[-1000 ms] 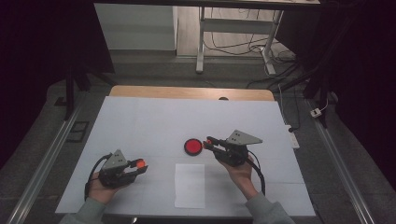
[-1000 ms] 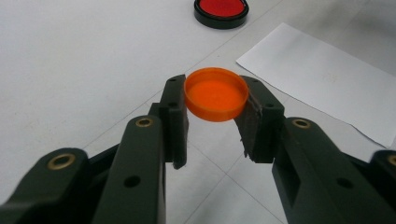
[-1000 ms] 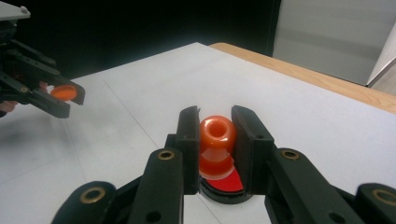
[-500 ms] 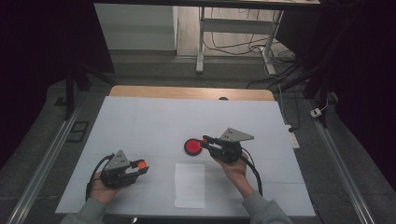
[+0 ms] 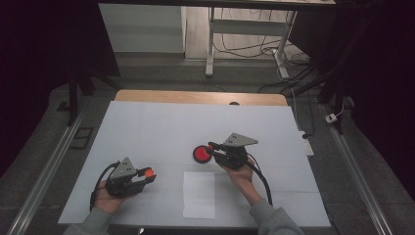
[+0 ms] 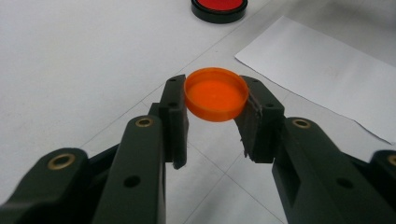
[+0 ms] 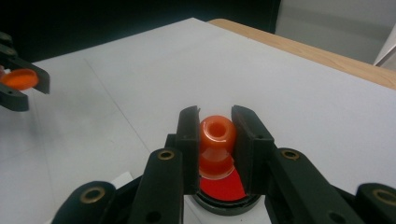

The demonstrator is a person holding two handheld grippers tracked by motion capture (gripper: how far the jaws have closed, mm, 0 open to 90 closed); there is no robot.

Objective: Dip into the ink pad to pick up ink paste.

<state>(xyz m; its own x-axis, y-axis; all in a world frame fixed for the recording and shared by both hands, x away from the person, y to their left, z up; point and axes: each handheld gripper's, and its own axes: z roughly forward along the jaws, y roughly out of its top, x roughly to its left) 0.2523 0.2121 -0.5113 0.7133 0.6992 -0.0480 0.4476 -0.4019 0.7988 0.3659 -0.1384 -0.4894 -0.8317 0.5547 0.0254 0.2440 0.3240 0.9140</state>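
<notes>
**A:** Across a dim room, a table [image 5: 147, 122] under a white cover takes the light. Bare wood shows along its far edge; dark floor, a metal frame's legs [image 5: 211, 44] and loose cables [image 5: 244, 49] lie beyond it. What sits on the cover?

**B:** Near the front, a white sheet [image 5: 199, 194] lies flat. Just beyond its far edge rests a black-rimmed pad [image 5: 201, 154] with a red face.

**A:** And the person?

**B:** Both forearms come in from the near edge, grey sleeves at the wrists. The left hand [image 5: 108, 199] rests low at the cover's near left, well apart from the pad, its gripper pointing right toward the sheet. The right hand [image 5: 241, 175] is farther in and raised, its gripper aimed left and tipped down at the pad.

**A:** How do the jaws stand?

**B:** The left gripper [image 6: 215, 105] is clamped on an orange cap [image 6: 215, 93], held by its rim, open side up, clear of the cover. The right gripper [image 7: 217, 140] is clamped on an orange stamp [image 7: 216, 144], pinched at its rounded knob; the stamp's wider foot sits over the pad's red face, though whether the two touch cannot be told.

**A:** Anything else?

**B:** From the right gripper view, the cap shows far left, in the other gripper's tips.
</notes>
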